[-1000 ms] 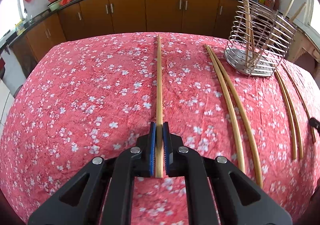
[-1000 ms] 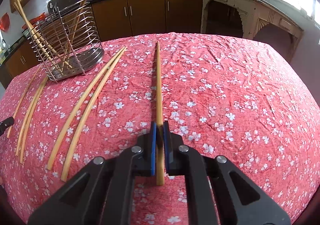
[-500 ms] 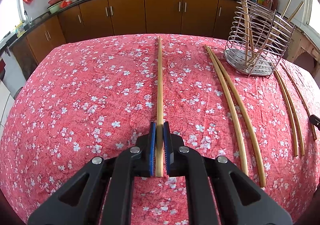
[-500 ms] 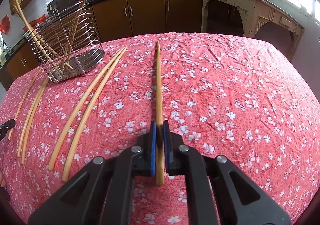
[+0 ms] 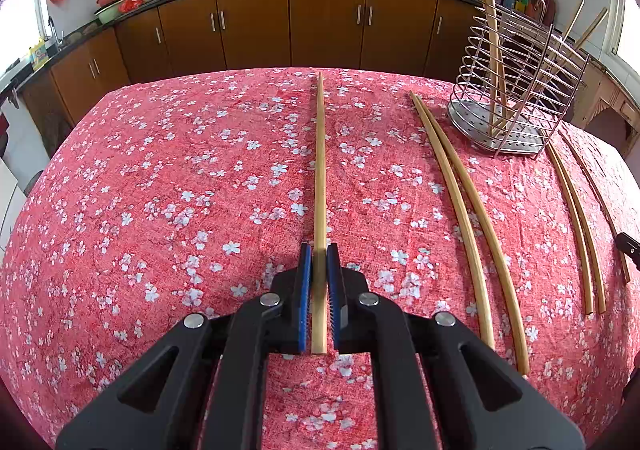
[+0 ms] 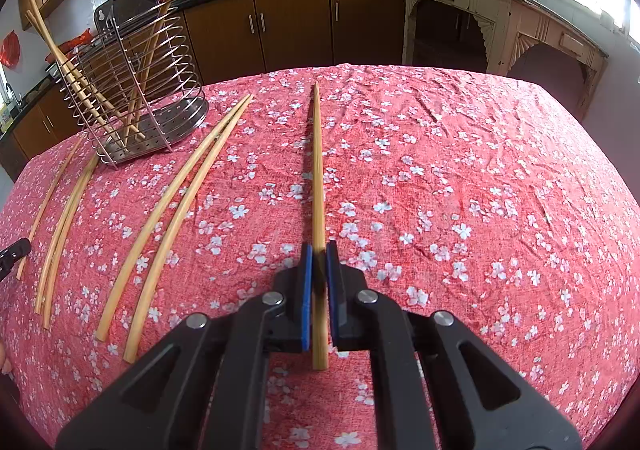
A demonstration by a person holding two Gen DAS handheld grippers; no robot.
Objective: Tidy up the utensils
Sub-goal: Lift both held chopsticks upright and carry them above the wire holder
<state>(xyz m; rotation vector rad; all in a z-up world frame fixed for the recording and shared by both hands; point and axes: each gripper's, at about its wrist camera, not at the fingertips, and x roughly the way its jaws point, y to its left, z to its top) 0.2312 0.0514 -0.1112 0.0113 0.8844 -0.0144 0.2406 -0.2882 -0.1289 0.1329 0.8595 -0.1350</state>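
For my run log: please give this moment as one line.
left gripper: shut on chopstick | right gripper: shut on chopstick | holder: partly filled

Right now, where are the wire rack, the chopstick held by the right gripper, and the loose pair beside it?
wire rack (image 6: 160, 130), right wrist view, perforated base.
held chopstick (image 6: 317, 170), right wrist view, mid-shaft.
loose pair (image 6: 176, 202), right wrist view, mid-length.

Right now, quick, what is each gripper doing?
Left gripper: shut on a chopstick.
Right gripper: shut on another chopstick.
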